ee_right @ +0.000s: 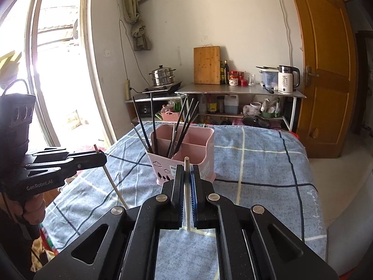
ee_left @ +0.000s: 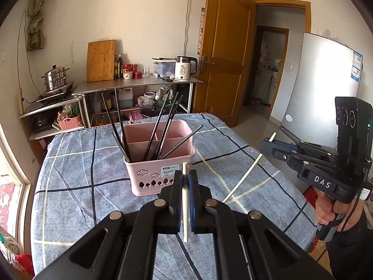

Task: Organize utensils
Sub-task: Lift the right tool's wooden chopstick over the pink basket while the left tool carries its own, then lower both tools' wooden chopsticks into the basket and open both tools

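The left claw (ee_left: 185,182) is clamped on a white chopstick (ee_left: 185,200) whose long axis runs upright between the pads, tip up, just before the pink basket (ee_left: 160,175) on the worktop (ee_left: 70,163). The right claw (ee_right: 185,179) grips a second white chopstick (ee_right: 187,196), likewise upright; black chopsticks (ee_left: 149,130) lean splayed in the basket.

Left claw (ee_left: 185,182) clamped tight on thin stick; right claw (ee_right: 186,177) likewise, both raised.

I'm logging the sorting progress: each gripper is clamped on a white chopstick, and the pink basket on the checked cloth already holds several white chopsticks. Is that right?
Not quite. The chopsticks standing in the pink basket are black, not white; the left wrist view shows this clearly. The rest holds: the left gripper and right gripper are each clamped on a white chopstick, and the basket stands on the checked cloth.
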A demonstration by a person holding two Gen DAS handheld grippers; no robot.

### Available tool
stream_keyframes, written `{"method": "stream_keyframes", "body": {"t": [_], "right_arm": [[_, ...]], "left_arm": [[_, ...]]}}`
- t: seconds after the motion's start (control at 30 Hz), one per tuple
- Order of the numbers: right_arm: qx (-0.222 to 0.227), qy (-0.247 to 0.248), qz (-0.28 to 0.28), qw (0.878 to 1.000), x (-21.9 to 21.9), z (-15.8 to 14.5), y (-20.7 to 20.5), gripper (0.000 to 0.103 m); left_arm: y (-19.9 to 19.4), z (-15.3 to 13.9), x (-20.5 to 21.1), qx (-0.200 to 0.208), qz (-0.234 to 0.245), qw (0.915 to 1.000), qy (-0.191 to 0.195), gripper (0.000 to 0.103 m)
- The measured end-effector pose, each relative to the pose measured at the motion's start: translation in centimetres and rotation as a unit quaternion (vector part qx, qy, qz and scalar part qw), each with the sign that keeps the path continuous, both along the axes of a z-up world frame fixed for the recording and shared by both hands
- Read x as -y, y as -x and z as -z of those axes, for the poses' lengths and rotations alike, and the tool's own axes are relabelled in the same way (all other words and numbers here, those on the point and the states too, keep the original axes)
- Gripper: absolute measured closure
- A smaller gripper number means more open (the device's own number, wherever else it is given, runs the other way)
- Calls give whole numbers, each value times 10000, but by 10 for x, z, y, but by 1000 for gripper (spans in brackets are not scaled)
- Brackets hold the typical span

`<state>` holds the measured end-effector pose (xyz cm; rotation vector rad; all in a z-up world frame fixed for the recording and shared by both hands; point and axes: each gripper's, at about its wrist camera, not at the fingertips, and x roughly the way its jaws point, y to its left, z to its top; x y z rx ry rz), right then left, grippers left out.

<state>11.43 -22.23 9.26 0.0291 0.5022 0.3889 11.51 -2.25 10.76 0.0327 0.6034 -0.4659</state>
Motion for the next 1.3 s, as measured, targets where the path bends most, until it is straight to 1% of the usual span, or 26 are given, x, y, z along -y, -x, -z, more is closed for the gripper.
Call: {"method": "stream_keyframes", "body": {"t": [0.27,0.6,0.8,0.87,0.97,1.1,1.3], "right_arm": [[196,-151,-145,9996,-22,-18,-21,98],[605,-300,-235,9974,-47,-53,-50,98],[769,-338,-225,9962,-58,-61,-66,98],[772,-362,-208,9961,-59,-61,-73,98],[736,-368,-168,9965,-63,-57,-84,98],[664,-292,-97,9973,-65,-48,-98,98],[479,-264,-75,9985,-67,-34,-109,98]], "left_arm": [[-22,-25,-23,206,-261,9993,196,98],[-58,-58,-36,507,-456,9971,325,98],[-76,-72,-39,730,-540,9952,351,98],[-82,-73,-40,742,-534,9950,399,98],[-89,-72,-37,860,-568,9941,338,98],[-100,-63,-35,872,-571,9941,306,98],[-115,-37,-32,653,-551,9960,265,98]]}}
